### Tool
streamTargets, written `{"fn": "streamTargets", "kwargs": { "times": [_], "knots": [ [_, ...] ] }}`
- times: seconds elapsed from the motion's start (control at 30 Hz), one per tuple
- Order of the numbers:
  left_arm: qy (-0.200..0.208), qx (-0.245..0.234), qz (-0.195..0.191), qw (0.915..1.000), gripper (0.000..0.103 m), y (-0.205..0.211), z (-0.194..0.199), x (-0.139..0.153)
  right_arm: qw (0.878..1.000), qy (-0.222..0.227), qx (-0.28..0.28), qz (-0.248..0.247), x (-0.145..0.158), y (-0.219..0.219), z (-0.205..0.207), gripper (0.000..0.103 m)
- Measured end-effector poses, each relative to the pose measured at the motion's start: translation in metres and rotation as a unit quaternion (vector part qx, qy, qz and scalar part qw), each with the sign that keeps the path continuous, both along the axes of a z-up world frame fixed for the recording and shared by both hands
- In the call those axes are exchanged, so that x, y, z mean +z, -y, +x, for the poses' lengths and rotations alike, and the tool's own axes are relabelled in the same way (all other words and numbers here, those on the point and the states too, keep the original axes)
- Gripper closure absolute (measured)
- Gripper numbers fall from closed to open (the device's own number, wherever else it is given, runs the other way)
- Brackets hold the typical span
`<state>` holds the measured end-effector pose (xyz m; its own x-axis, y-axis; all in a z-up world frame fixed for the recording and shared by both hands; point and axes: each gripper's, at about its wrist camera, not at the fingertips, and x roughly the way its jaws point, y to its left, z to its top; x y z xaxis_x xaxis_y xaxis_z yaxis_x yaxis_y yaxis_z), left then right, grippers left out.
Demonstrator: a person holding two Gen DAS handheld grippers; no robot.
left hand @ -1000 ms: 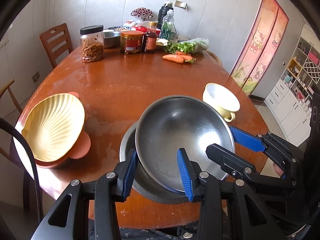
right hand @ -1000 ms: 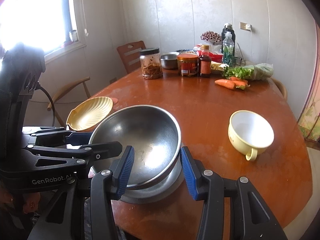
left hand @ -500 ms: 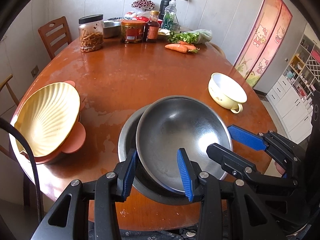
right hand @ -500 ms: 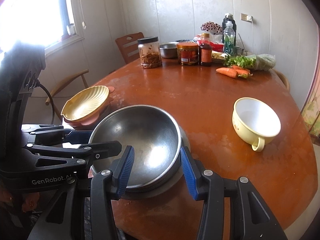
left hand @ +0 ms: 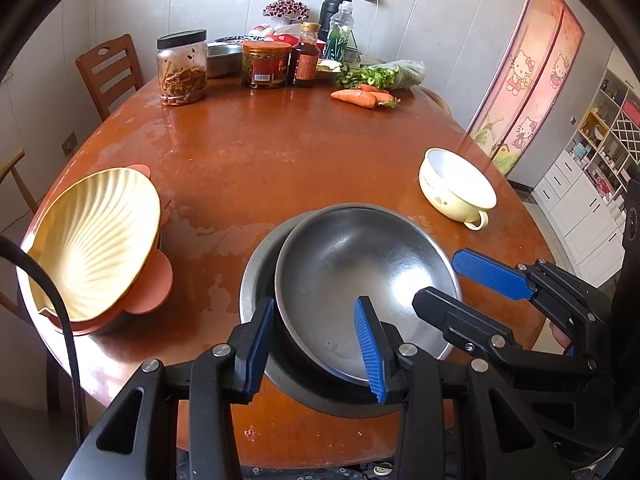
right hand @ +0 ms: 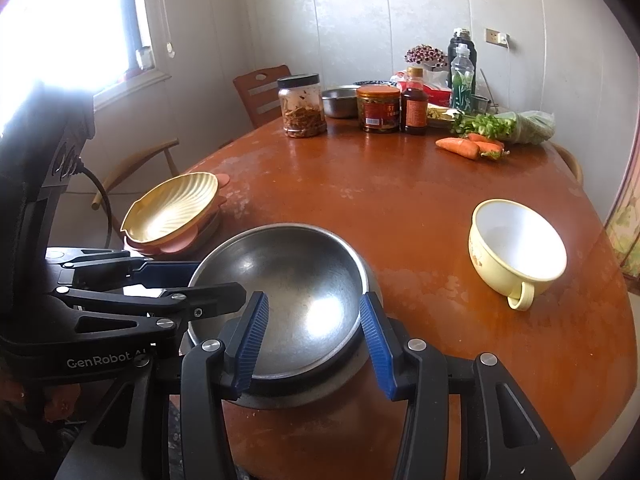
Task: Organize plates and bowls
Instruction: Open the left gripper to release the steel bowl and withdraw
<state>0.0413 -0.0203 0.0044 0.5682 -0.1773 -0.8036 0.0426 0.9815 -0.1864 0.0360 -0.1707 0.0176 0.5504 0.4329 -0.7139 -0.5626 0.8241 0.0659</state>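
Now: Both Grippers Clamped on the Top Steel Bowl

A round brown table (left hand: 280, 160) fills both views. Near its front edge sits a lower steel bowl (left hand: 256, 276), and an upper steel bowl (left hand: 360, 264) lies nested in it, tilted and shifted a little toward the right, so a crescent of the lower one shows on the left.

At the table's left edge a yellow shell-ribbed plate (left hand: 96, 236) lies on top of a pink dish (left hand: 152, 288) with ear handles. Toward the right edge a cream handled bowl (left hand: 456, 196) stands alone, upright, well apart from the steel pair. Jars (left hand: 182, 68), bottles and two carrots (left hand: 356, 98) are grouped at the far side.

The left gripper (left hand: 314, 320) straddles the near left rim of the upper steel bowl, one blue pad outside the wall and one inside, pinching it. The right gripper (right hand: 313, 308) bites the same bowl's near right rim in the same way, its jaws drawn in on the metal wall.
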Motion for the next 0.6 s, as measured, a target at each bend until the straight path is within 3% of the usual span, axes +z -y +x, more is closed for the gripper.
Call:
{"fn": "streamTargets", "kwargs": {
  "times": [0.6],
  "knots": [
    [0.021, 0.000, 0.014, 0.9997, 0.061, 0.007, -0.002, 0.021, 1.000, -0.002, -0.003, 0.014, 0.008, 0.009, 0.007, 0.053]
  ]
}}
